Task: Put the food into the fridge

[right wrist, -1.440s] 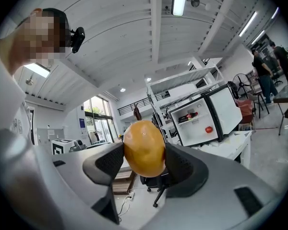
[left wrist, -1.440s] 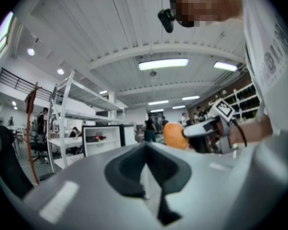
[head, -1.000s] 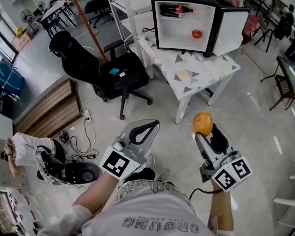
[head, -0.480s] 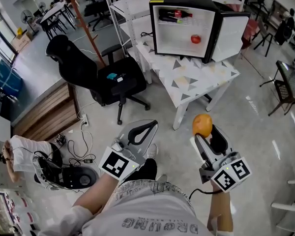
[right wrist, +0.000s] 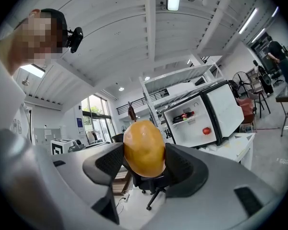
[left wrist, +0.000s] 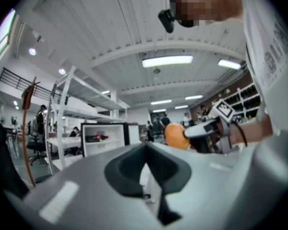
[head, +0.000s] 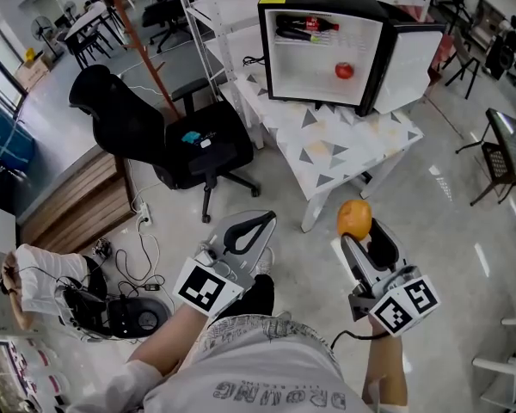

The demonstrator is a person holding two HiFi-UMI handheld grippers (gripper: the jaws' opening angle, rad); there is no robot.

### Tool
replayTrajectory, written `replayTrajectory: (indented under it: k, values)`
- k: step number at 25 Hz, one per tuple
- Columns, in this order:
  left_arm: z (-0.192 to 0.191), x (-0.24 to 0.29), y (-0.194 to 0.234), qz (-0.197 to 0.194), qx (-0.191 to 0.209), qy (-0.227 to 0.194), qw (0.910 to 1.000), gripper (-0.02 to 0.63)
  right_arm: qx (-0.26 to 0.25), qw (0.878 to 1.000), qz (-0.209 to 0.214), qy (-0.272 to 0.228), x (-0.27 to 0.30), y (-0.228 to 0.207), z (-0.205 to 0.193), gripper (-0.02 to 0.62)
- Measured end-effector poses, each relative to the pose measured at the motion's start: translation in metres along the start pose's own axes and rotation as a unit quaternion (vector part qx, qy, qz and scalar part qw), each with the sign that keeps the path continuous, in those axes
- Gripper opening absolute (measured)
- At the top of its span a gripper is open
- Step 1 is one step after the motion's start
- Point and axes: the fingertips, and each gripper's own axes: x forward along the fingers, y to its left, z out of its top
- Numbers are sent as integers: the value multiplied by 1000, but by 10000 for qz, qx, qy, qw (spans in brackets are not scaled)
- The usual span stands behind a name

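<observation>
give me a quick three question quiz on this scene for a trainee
1. True or false: the fridge door stands open.
2. Which gripper holds the orange? A: left. B: right.
3. Fill in: the fridge stands on a white ___ patterned with grey triangles.

Key
1. True.
2. B. The right gripper is shut on the orange; the left gripper is shut with nothing in it.
3. table.
</observation>
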Motion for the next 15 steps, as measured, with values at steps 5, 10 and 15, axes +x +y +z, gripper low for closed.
replayTrajectory:
  k: [5,10,15]
  values:
    - [-9,18,30,0,-75,33,10000,9,18,10000,-14,61,33,-14,3,264]
    - [-21,38,59,-50,-160,83,9998,9,51,9999,-61,131,67,-29,4,264]
    - [-29,61,92,-120,-228,118,9996,8,80,9996,-172,201,100,-47,8,263]
